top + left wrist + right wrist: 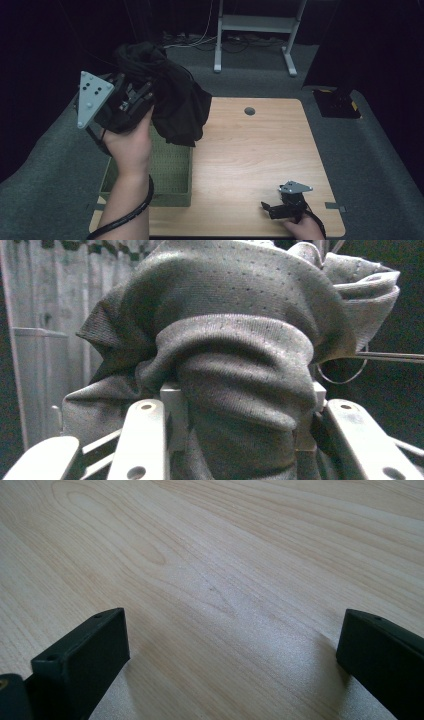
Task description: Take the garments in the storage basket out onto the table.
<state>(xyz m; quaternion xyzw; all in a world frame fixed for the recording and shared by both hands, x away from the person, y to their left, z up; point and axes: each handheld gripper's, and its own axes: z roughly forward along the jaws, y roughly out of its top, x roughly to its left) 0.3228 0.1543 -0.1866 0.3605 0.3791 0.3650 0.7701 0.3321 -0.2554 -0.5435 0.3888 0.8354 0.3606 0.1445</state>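
The black garment hangs bunched in the upper left of the high view, lifted clear of the tabletop, its lower folds drooping over the far end of the olive-green fabric basket. In the left gripper view the same cloth fills the middle of the frame as a thick, rolled wad of knit, dotted with tiny holes, and it bulges out above and in front of the jaws.

The left tongs are clamped on that wad: the jaws press in on it from both sides, held apart by the thickness of the cloth. The grey three-cornered plate on top of them faces the left edge of the high view, and the person's left hand grips them from below, forearm rising from the bottom edge.

The basket sits on the left part of the tabletop, below the garment.

The right tongs rest low at the lower right of the high view, well apart from the garment, with the right hand at the bottom edge. In the right gripper view the jaws stand wide apart with nothing but bare pale wood between them.
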